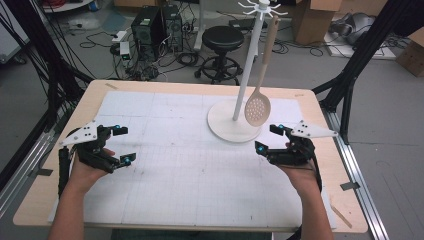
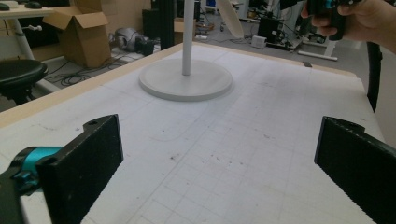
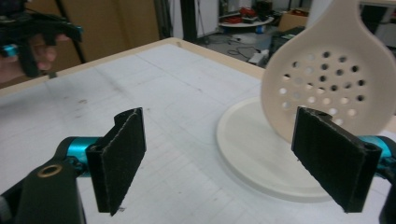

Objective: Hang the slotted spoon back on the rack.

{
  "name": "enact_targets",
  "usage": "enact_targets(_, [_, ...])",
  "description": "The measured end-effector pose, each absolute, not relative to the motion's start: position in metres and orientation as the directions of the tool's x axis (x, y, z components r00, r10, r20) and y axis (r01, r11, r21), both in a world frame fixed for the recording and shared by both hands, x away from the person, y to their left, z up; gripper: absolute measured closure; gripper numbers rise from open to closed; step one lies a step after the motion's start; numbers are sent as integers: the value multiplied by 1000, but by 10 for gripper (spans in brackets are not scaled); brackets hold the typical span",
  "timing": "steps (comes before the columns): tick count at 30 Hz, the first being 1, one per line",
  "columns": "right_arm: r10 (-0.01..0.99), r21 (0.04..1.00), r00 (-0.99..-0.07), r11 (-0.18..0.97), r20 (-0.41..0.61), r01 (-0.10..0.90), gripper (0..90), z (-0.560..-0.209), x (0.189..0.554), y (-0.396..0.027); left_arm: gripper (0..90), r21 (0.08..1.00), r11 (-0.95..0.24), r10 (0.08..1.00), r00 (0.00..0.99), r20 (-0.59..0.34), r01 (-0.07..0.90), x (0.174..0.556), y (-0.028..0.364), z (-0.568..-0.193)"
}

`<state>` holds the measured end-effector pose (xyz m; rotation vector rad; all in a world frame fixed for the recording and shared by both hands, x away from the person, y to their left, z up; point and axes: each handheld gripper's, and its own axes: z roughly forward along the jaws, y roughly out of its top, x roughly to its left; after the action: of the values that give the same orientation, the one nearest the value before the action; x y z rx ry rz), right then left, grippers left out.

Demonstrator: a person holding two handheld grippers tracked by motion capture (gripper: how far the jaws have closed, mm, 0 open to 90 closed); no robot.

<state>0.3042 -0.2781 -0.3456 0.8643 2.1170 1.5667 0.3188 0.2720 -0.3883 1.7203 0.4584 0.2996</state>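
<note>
Because the slotted spoon [image 1: 258,107] hangs by its handle from the white rack [image 1: 234,121], its bowl dangles clear above the base, just beyond my right gripper [image 1: 267,138]. I hold that gripper's jaws apart and empty beside it; my left gripper [image 1: 123,145] waits open over the surface [image 1: 165,165], well apart.

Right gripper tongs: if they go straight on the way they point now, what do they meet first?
Probably nothing soon: the right gripper points past the beige perforated plastic spoon, hanging at its right, over the white gridded mat. Depth is unclear.
</note>
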Motion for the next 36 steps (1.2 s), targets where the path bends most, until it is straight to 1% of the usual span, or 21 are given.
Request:
enact_targets(8, [644,944,-760,195,83,267,142,-356,297,-279,17,981,-136,454,889,-61,137,318,274,-387])
enact_targets(11, [641,945,-762,181,98,273,116,-361,299,-281,17,980,-139,451,890,-64,140,318,274,-387])
enact_targets(16, [622,939,-774,184,118,291,108,-370,302,-278,17,979,-145,448,892,-64,143,318,274,-388])
enact_targets(21, [629,935,-768,193,115,298,96,-375,303,-276,17,977,-159,437,897,-60,143,317,270,-389])
enact_targets(28, [630,932,-769,203,109,299,96,-379,303,-271,17,973,-174,428,901,-63,151,318,264,-393])
enact_targets(36, [633,936,-765,186,119,299,96,-379,304,-275,17,972,-178,424,903,-64,153,320,263,-395])
